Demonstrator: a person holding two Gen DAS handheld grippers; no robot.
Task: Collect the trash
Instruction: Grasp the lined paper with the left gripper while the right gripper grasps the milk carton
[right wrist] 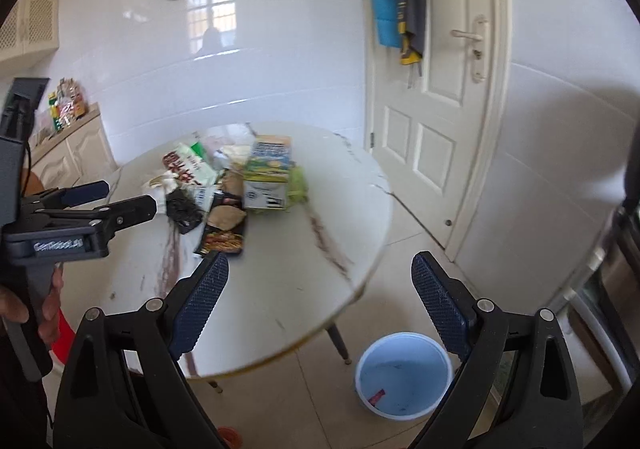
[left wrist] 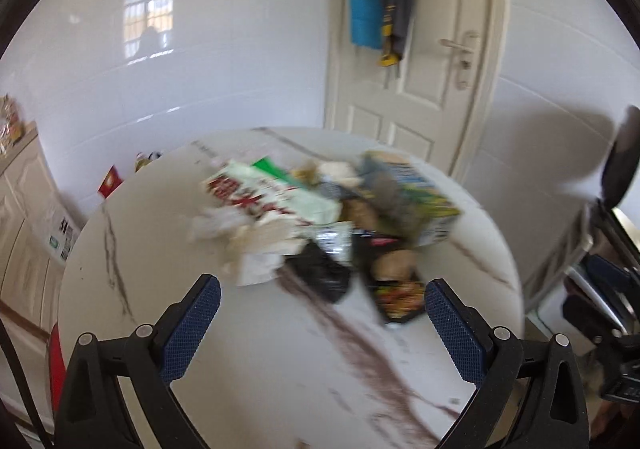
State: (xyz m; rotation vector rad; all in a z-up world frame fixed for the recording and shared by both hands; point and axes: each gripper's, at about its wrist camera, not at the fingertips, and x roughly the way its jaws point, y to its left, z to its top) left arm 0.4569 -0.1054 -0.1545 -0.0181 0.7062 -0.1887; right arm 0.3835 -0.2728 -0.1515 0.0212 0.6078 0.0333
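— Right wrist view: what's in the bin?
— It's a pale blue tub on the floor, right of the table; a small red wrapper lies at its near left.
— And the trash?
— Heaped on the far left of the round marble top: a red-lettered white bag, a yellow-green carton, a black bag, a printed snack tray, crumpled paper.
— The tongs?
— Right gripper is spread wide, holding nothing. Left gripper is likewise apart, near the heap; that view is blurred.

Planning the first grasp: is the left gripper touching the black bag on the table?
Apart. The left wrist view shows bare table between the open left gripper fingers and the black bag.
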